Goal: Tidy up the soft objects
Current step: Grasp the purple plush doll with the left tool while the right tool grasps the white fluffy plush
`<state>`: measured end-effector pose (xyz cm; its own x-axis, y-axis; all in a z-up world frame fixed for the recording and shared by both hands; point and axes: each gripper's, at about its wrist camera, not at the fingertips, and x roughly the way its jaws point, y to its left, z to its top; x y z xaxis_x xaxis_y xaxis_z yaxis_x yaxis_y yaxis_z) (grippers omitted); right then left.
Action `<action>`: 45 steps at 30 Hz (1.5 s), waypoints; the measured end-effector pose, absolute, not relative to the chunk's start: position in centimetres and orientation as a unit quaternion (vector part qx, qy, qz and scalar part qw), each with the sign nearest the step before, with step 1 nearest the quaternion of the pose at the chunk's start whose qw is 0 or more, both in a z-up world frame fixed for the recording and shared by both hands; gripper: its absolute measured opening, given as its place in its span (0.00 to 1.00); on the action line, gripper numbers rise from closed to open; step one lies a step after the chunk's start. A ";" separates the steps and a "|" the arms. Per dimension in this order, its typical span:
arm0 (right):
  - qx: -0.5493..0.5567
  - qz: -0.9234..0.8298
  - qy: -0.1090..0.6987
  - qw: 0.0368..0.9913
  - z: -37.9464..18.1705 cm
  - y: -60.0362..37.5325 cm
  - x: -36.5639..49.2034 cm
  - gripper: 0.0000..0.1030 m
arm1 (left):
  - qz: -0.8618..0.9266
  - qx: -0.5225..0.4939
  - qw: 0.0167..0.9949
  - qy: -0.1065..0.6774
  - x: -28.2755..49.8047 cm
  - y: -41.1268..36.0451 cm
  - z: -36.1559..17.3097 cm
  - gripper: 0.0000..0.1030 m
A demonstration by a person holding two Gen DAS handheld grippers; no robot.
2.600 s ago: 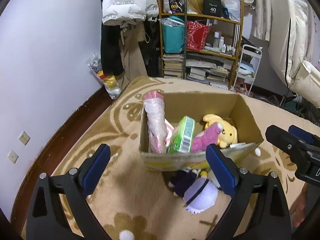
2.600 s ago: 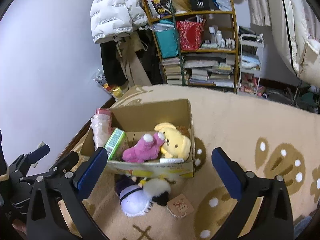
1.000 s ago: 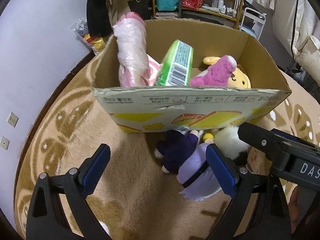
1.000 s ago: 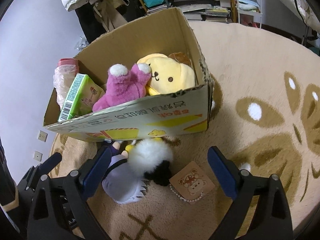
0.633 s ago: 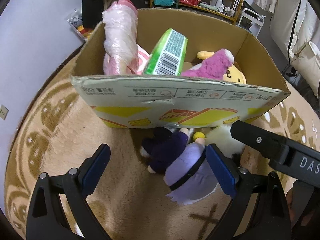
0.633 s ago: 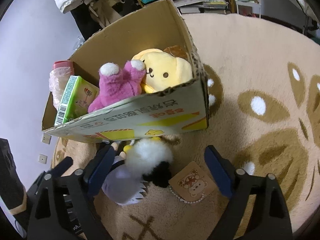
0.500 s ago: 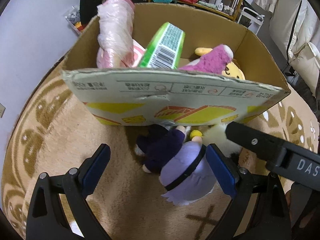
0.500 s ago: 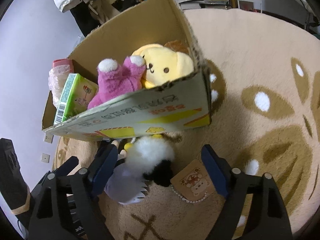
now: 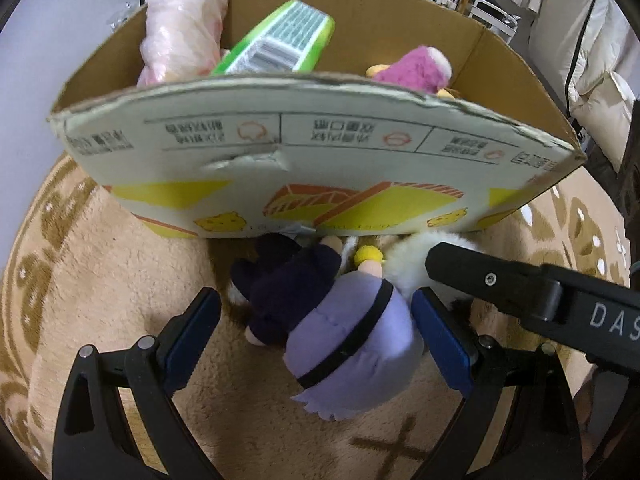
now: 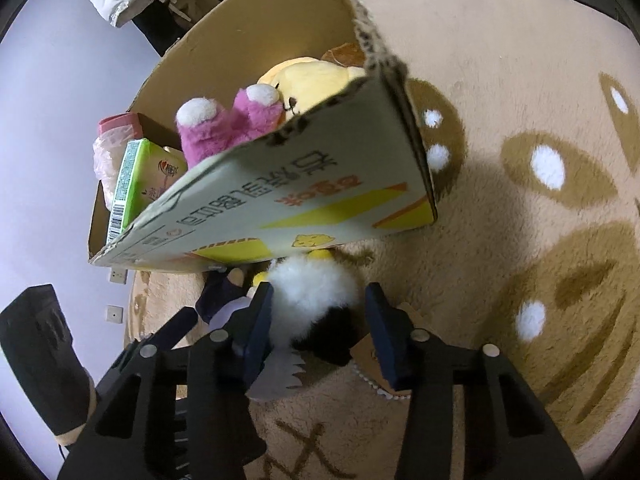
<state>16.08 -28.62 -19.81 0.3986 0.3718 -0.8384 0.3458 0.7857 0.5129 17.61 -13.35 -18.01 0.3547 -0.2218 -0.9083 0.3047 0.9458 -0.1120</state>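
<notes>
A plush doll with a lavender cap and dark navy body (image 9: 320,320) lies on the carpet against the front of a cardboard box (image 9: 312,152). My left gripper (image 9: 316,328) is open, its blue pads on either side of the doll. A white and black fluffy plush (image 10: 316,296) lies beside the doll. My right gripper (image 10: 320,328) has narrowed around this fluffy plush, pads at its sides. The box (image 10: 280,200) holds a pink plush (image 10: 224,128), a yellow plush (image 10: 312,80), a green pack (image 10: 136,176) and a pink wrapped roll (image 9: 184,28).
A small brown tag with a bead chain (image 10: 372,364) lies on the carpet under my right gripper. The beige carpet with brown patterns (image 10: 540,200) spreads to the right. A white wall with sockets (image 10: 114,314) is at the left.
Both grippers have moved down and forward to the toys in front of the box. My right gripper's jaws have closed in around the fluffy plush. My left gripper now straddles the doll.
</notes>
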 end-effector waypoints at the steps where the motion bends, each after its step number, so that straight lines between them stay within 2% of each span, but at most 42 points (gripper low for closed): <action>1: 0.328 0.010 0.549 0.769 -19.9 -28.6 16.1 0.48 | -0.160 0.035 0.821 0.547 17.7 -13.4 -18.1 0.93; 9: 0.323 0.013 0.560 0.762 -21.4 -27.3 17.1 0.47 | -0.167 0.045 0.812 0.558 17.5 -14.2 -18.9 0.93; 10: 0.325 0.015 0.559 0.763 -21.5 -27.2 17.2 0.45 | -0.168 0.048 0.811 0.558 17.4 -14.4 -18.9 0.93; 11: 0.326 0.016 0.560 0.762 -21.6 -27.1 17.2 0.38 | -0.170 0.049 0.810 0.559 17.4 -14.5 -19.0 0.93; 15: 0.326 0.019 0.563 0.759 -21.8 -27.1 17.2 0.36 | -0.172 0.048 0.809 0.561 17.2 -14.5 -19.3 0.92; 18: 0.319 0.016 0.562 0.763 -21.6 -27.3 17.1 0.35 | -0.178 0.039 0.806 0.563 17.2 -14.6 -19.4 0.85; 20: 0.310 0.014 0.561 0.767 -21.3 -27.0 17.1 0.35 | -0.182 0.030 0.808 0.560 17.0 -14.5 -19.5 0.77; 29: 0.302 0.002 0.549 0.779 -20.3 -26.5 17.3 0.34 | -0.183 0.017 0.805 0.564 15.0 -12.8 -19.3 0.63; 31: 0.297 0.006 0.545 0.784 -19.9 -26.0 17.4 0.29 | -0.176 0.031 0.810 0.558 14.1 -12.5 -18.9 0.57; 33: 0.293 0.013 0.540 0.789 -19.2 -26.2 17.4 0.14 | -0.171 0.041 0.814 0.553 13.5 -12.2 -18.6 0.56; 35: 0.284 0.018 0.541 0.791 -18.9 -25.6 17.4 0.10 | -0.165 0.049 0.819 0.547 13.1 -11.8 -18.0 0.56; 36: 0.285 0.020 0.540 0.792 -18.6 -25.5 17.4 0.02 | -0.160 0.050 0.822 0.545 13.1 -11.6 -17.8 0.56; 45: 0.312 0.038 0.524 0.791 -18.2 -25.6 16.4 0.02 | -0.143 0.059 0.833 0.532 12.5 -9.5 -16.5 0.56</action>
<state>16.37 -25.58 -18.22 0.4476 0.3870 -0.8062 0.2676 0.8023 0.5337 12.53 -9.53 -16.47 0.3936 -0.1752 -0.9024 0.3016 0.9519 -0.0533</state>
